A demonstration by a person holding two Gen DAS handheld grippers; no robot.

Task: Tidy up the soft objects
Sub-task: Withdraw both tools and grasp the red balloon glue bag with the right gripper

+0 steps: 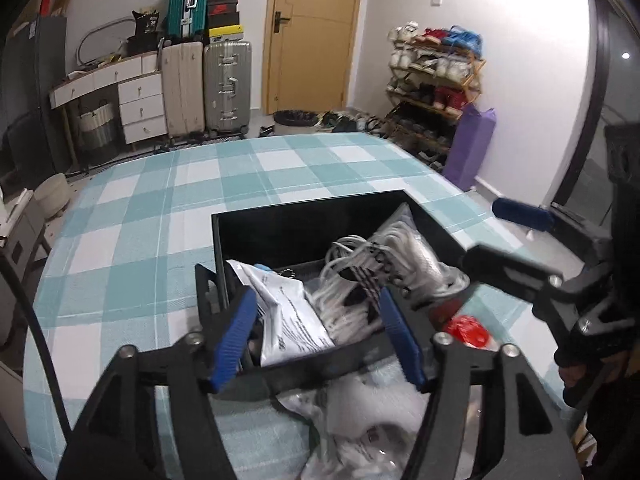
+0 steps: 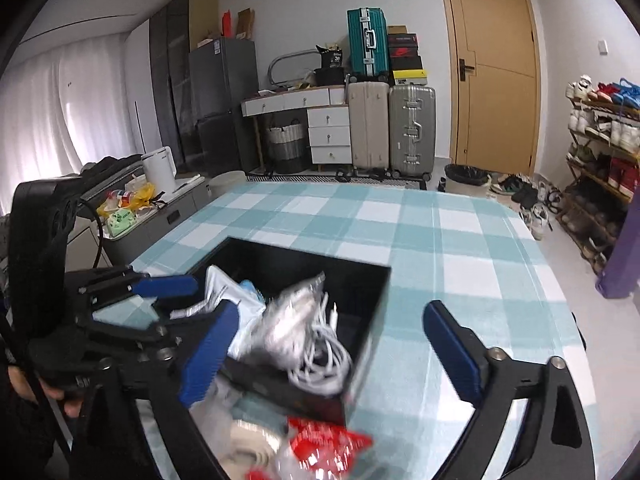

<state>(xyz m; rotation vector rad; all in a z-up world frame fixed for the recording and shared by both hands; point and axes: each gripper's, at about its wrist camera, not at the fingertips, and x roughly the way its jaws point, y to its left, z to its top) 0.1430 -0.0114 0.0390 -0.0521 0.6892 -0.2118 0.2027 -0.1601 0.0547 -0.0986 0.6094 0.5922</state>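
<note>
A black open box [image 1: 304, 210] stands on a teal and white checked cloth [image 1: 160, 220]. Inside it lie a white printed pouch [image 1: 288, 312] and a clear bag of white cables [image 1: 384, 264]. My left gripper [image 1: 316, 308] is open above the box's near rim, holding nothing. My right gripper [image 2: 332, 312] is wide open over the cable bag [image 2: 312, 344], with its pads clear of it. A red and white packet [image 2: 328, 448] lies just in front of the box [image 2: 312, 254]. Clear plastic bags [image 1: 360, 420] lie under the left gripper.
Suitcases [image 2: 410, 128] and white drawers [image 2: 330, 136] stand at the far wall beside a wooden door [image 2: 496, 76]. A shoe rack [image 2: 600, 160] and a purple bag [image 1: 470, 148] are to the right. A bin [image 2: 466, 178] stands past the cloth, and a side table with a kettle [image 2: 160, 168] on the left.
</note>
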